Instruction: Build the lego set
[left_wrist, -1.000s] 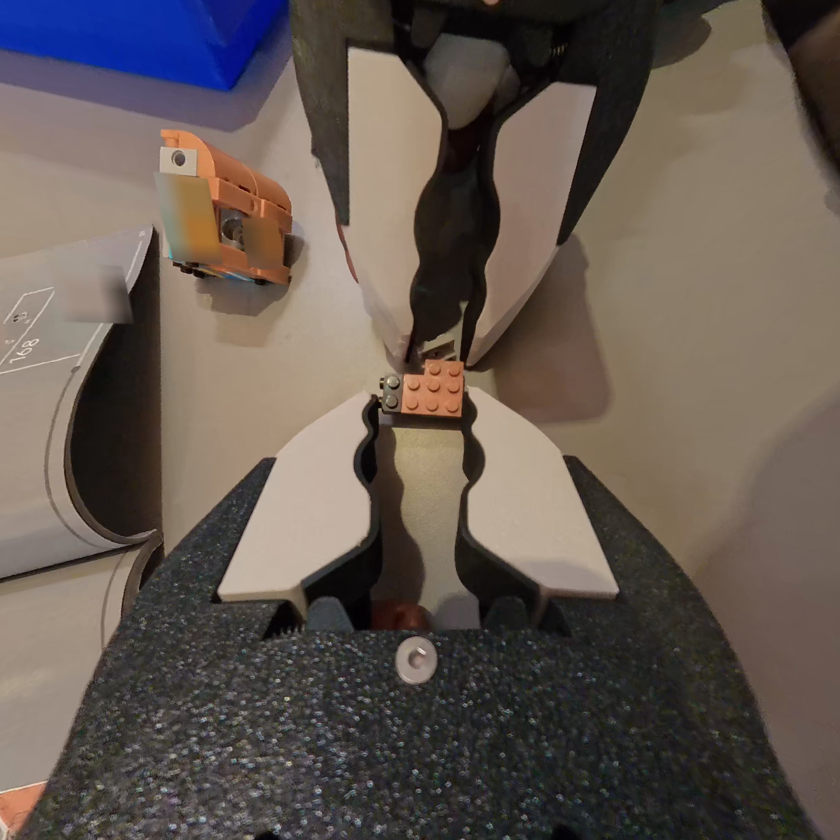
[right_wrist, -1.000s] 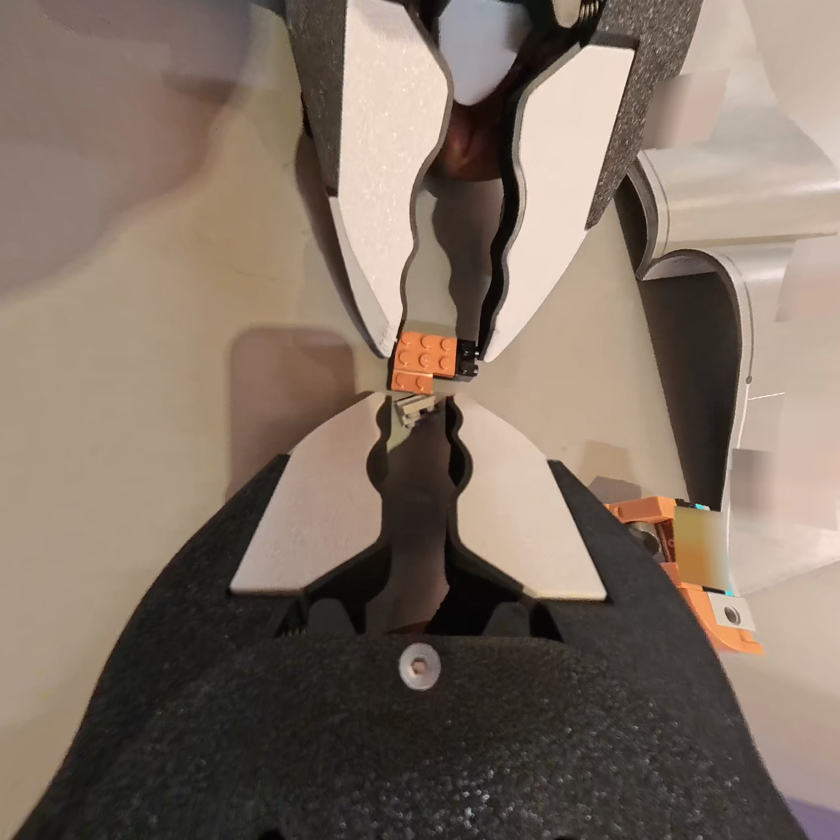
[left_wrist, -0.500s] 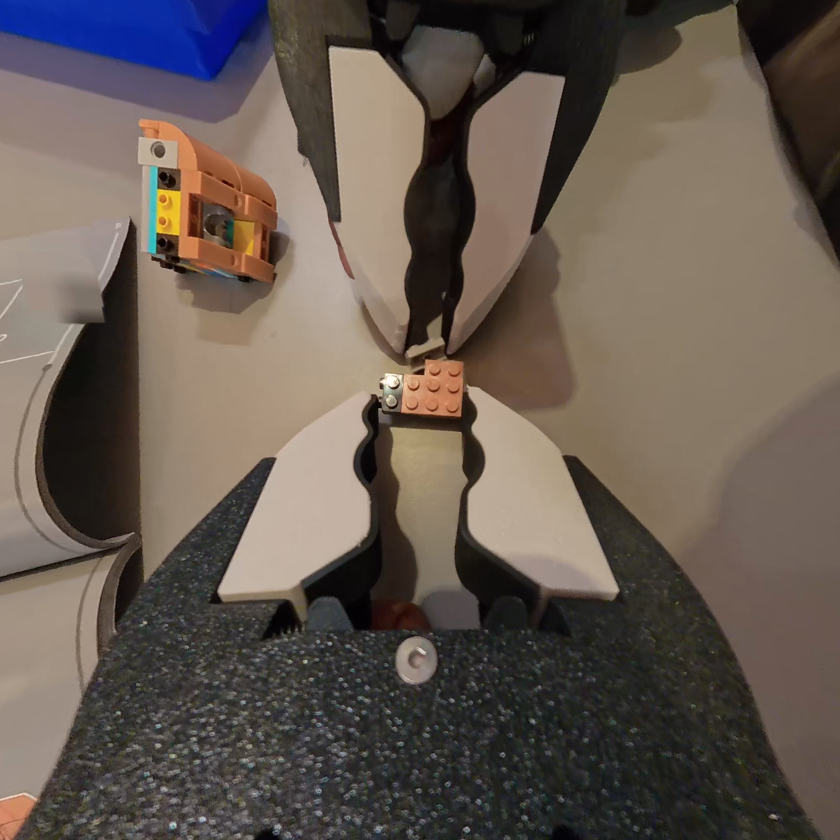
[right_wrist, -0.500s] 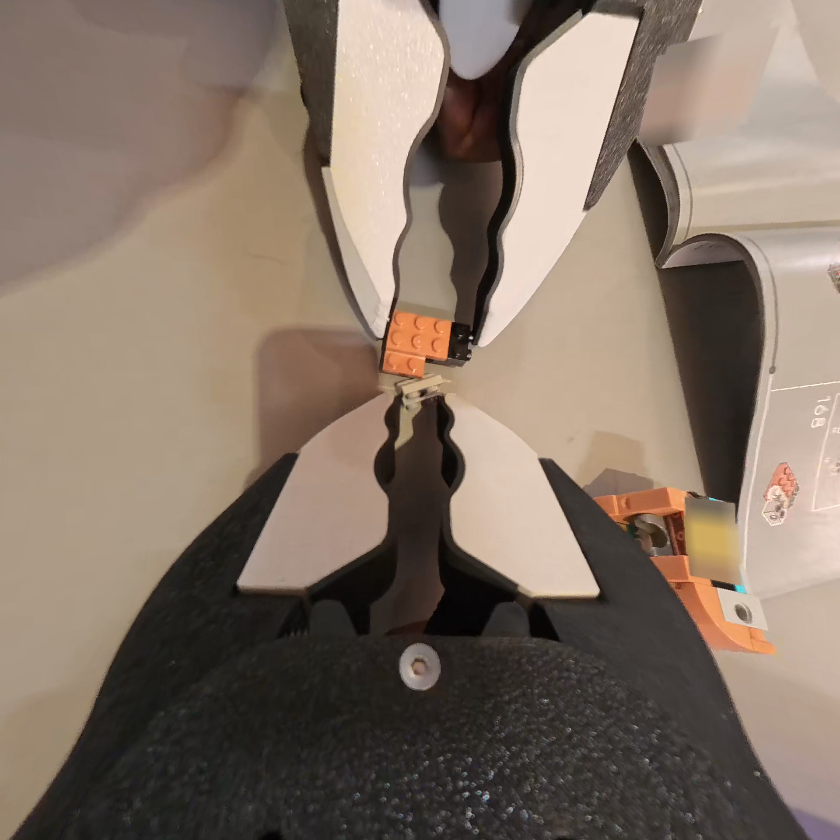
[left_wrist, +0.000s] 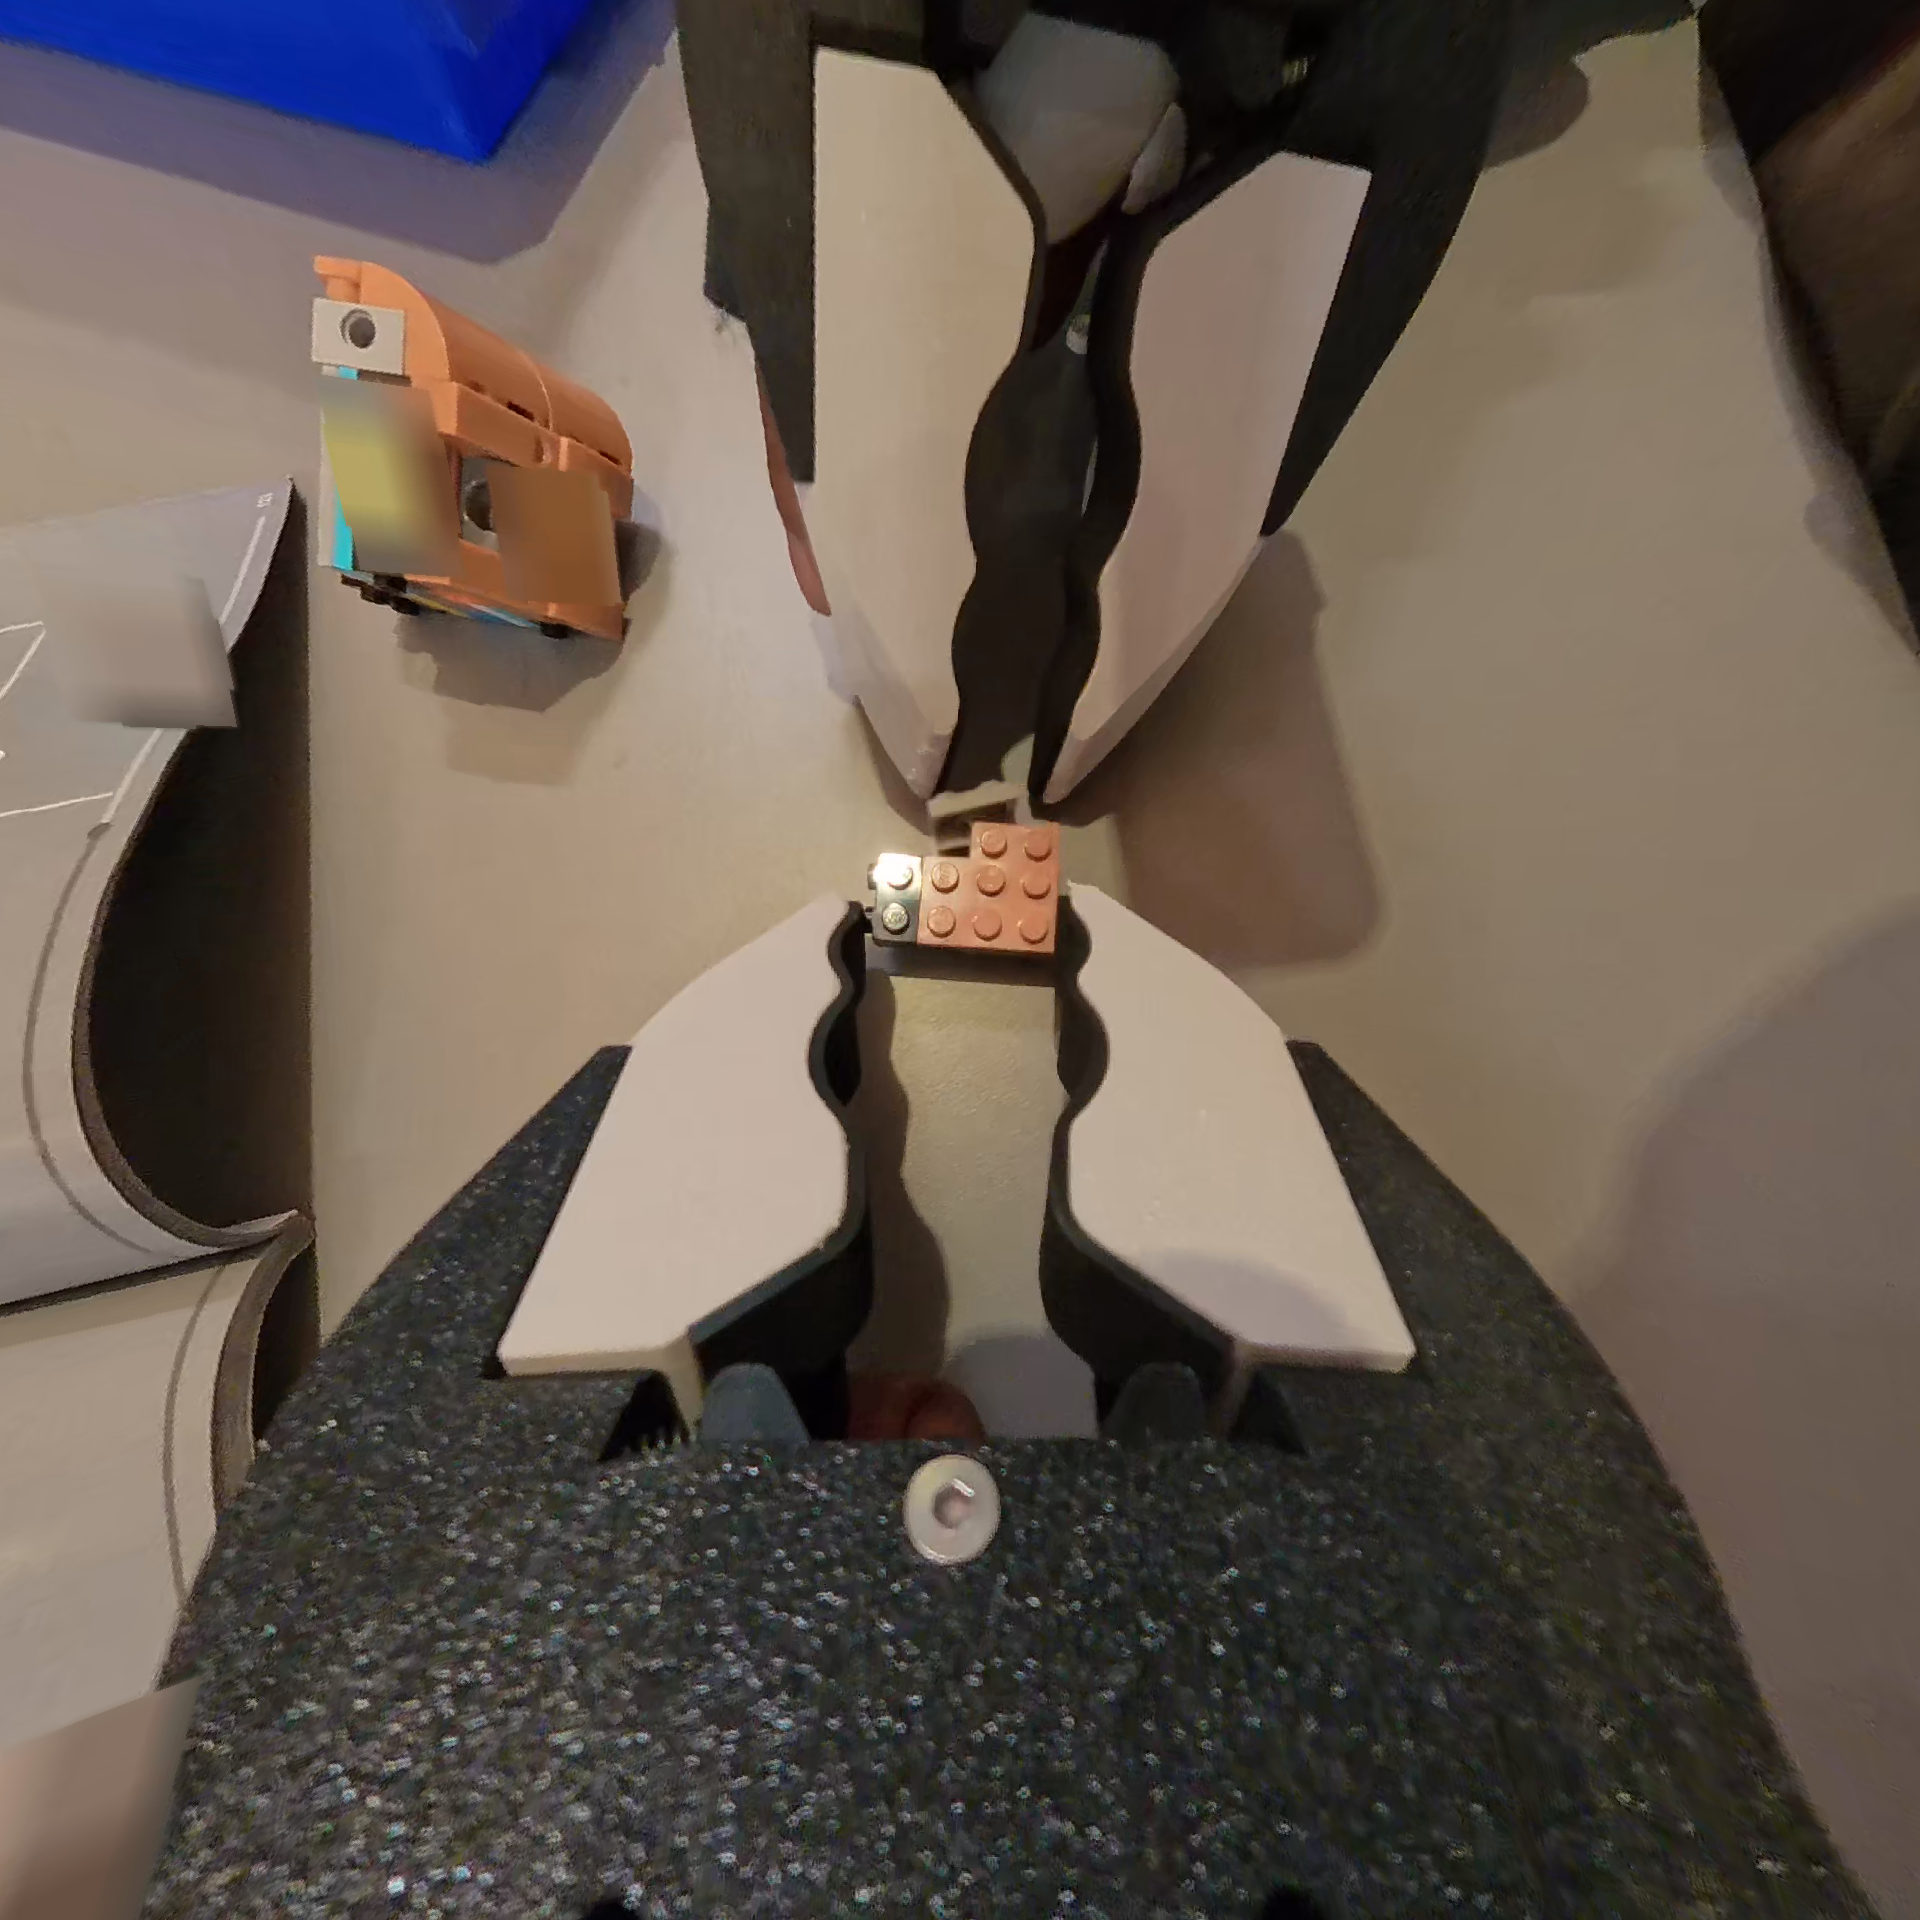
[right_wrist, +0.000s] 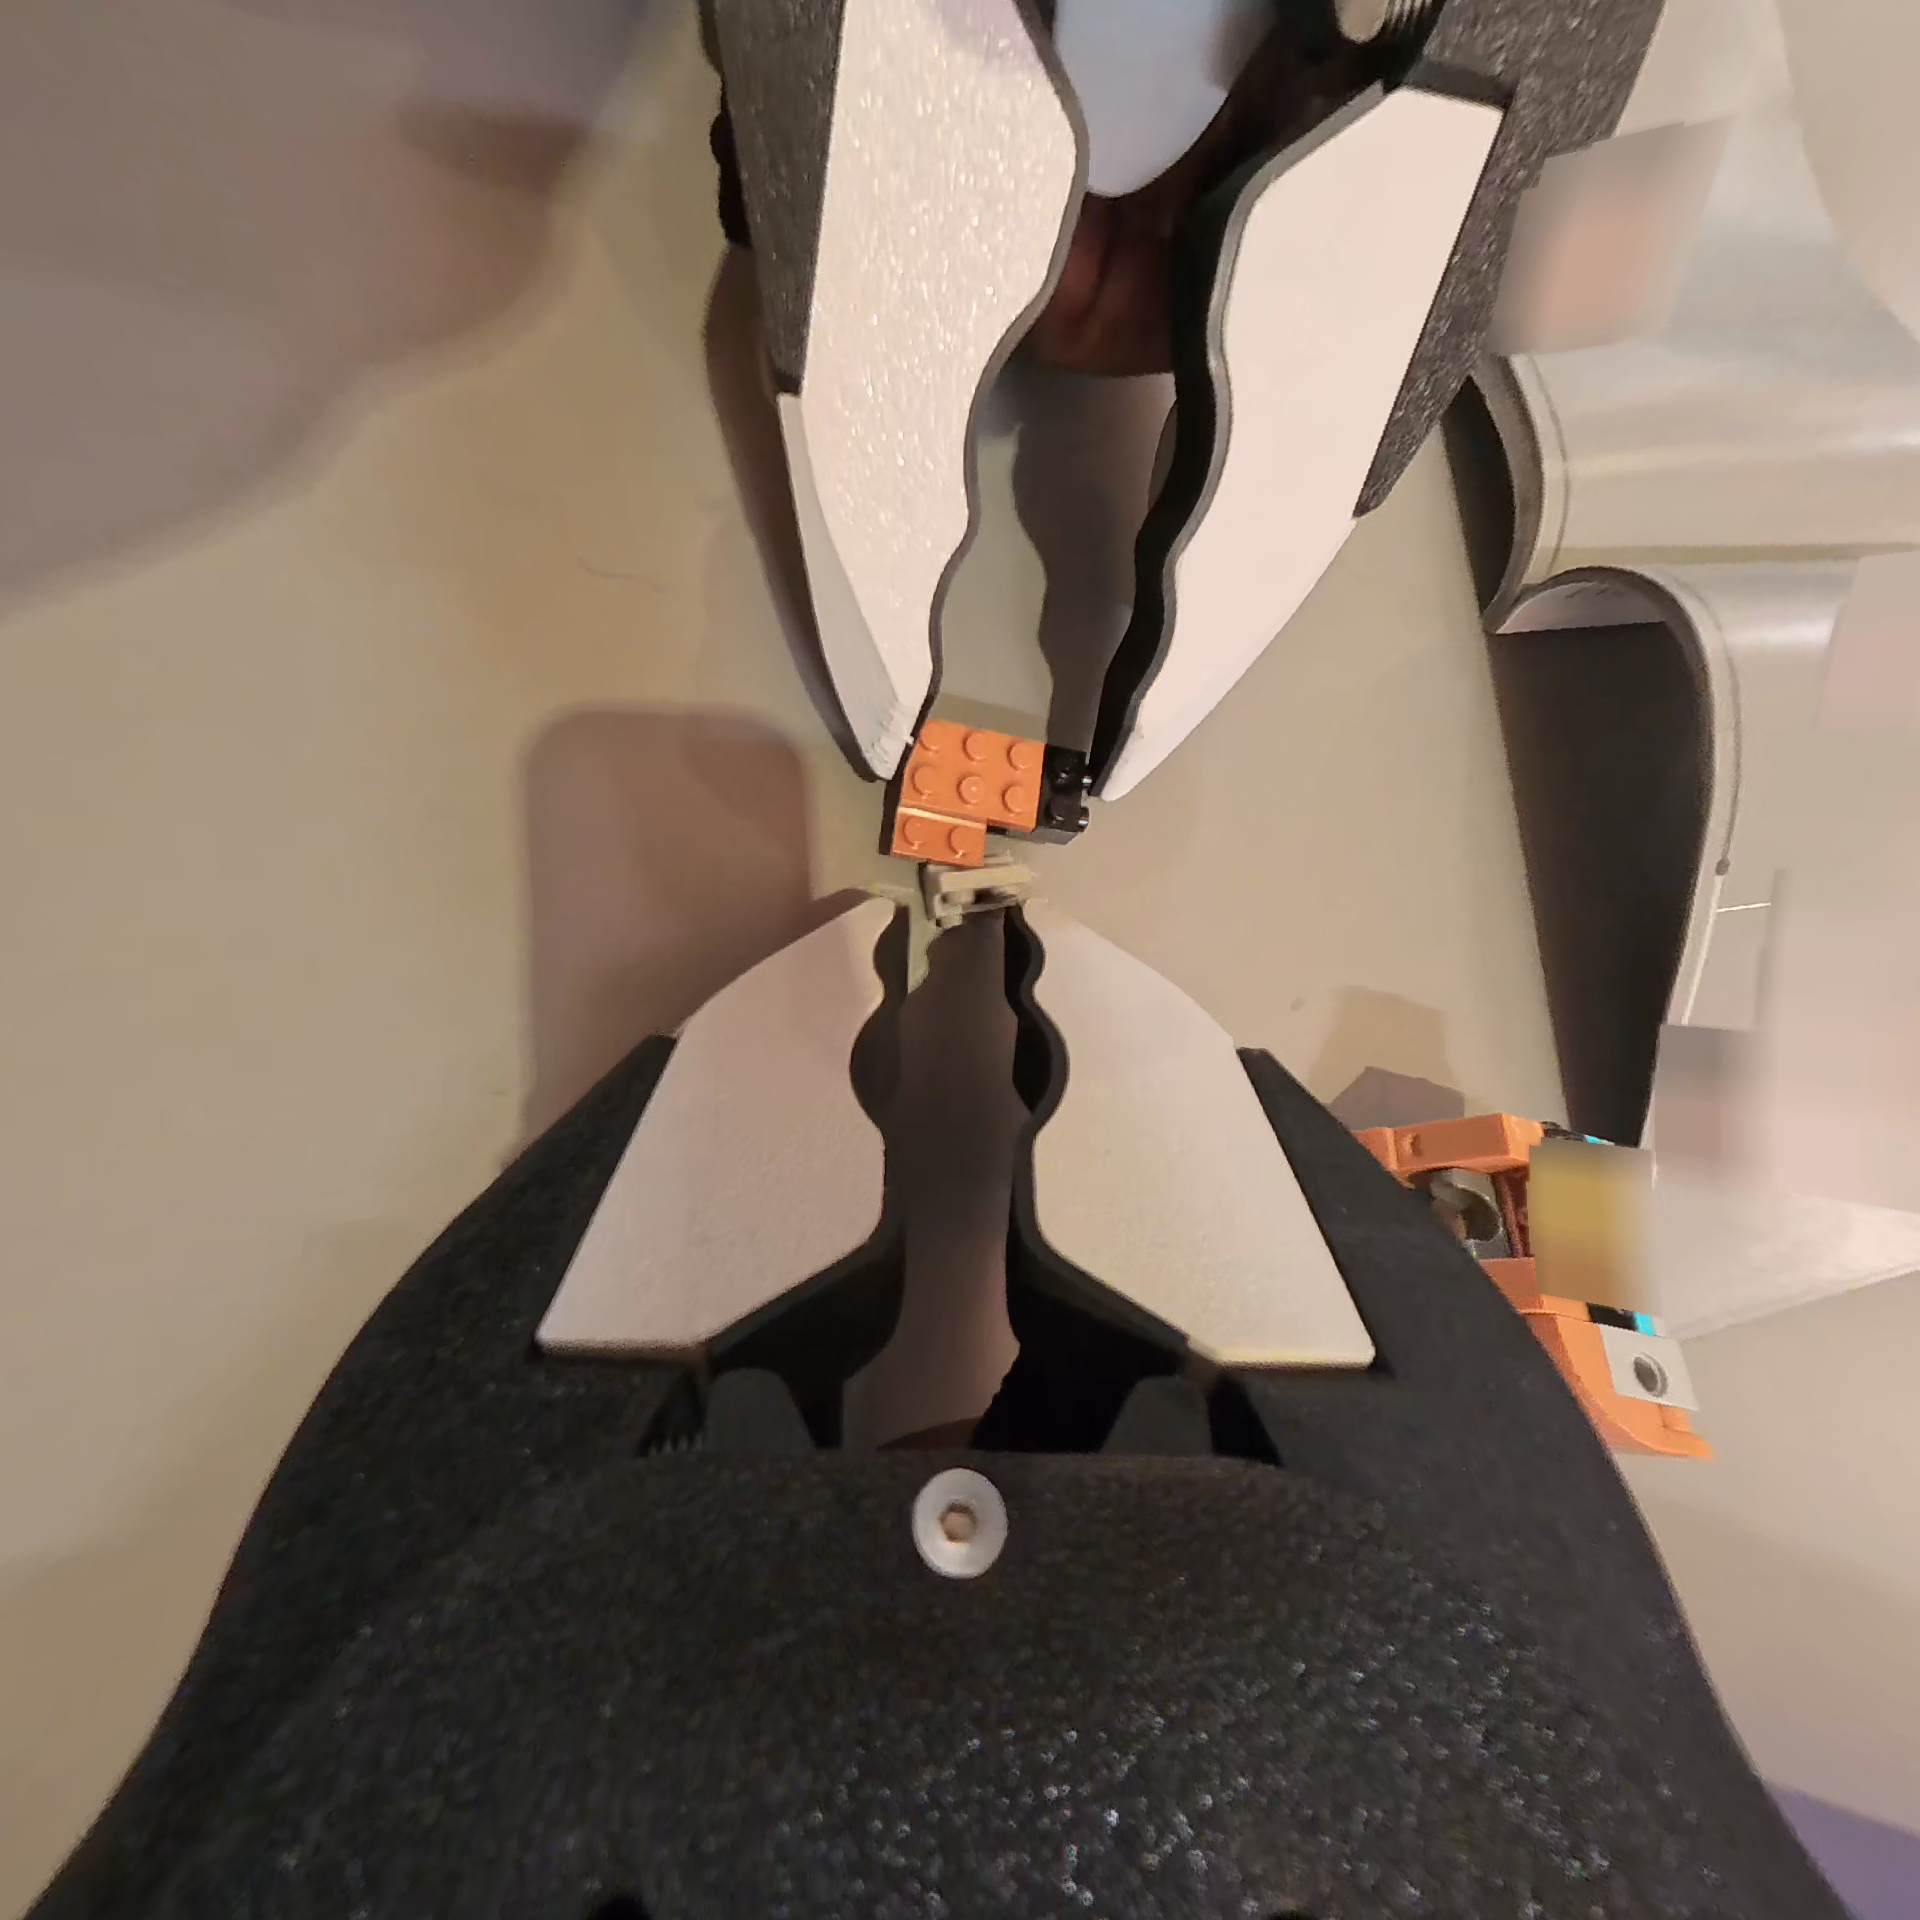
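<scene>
My left gripper (left_wrist: 966, 920) is shut on a small orange studded lego plate (left_wrist: 992, 885) with a black piece (left_wrist: 894, 902) on its left side. My right gripper (right_wrist: 961, 914) faces it tip to tip and is shut on a small grey lego piece (right_wrist: 971, 886). The grey piece (left_wrist: 977, 808) touches the far edge of the orange plate. In the right wrist view the left gripper (right_wrist: 992, 779) comes down from the top with the orange plate (right_wrist: 966, 790). In the left wrist view the right gripper (left_wrist: 987, 800) comes down from the top.
A larger orange lego assembly (left_wrist: 468, 457) lies on the beige table at the left; it also shows in the right wrist view (right_wrist: 1538, 1278). A curled grey instruction booklet (left_wrist: 114, 883) lies at the far left. A blue bin (left_wrist: 260, 62) sits at the top left. Only a small space, under 4 cm, lies between the two pairs of fingers.
The two grippers have closed the small gap between them. The grey piece now touches the orange plate's edge. Both have shifted slightly over the table.
</scene>
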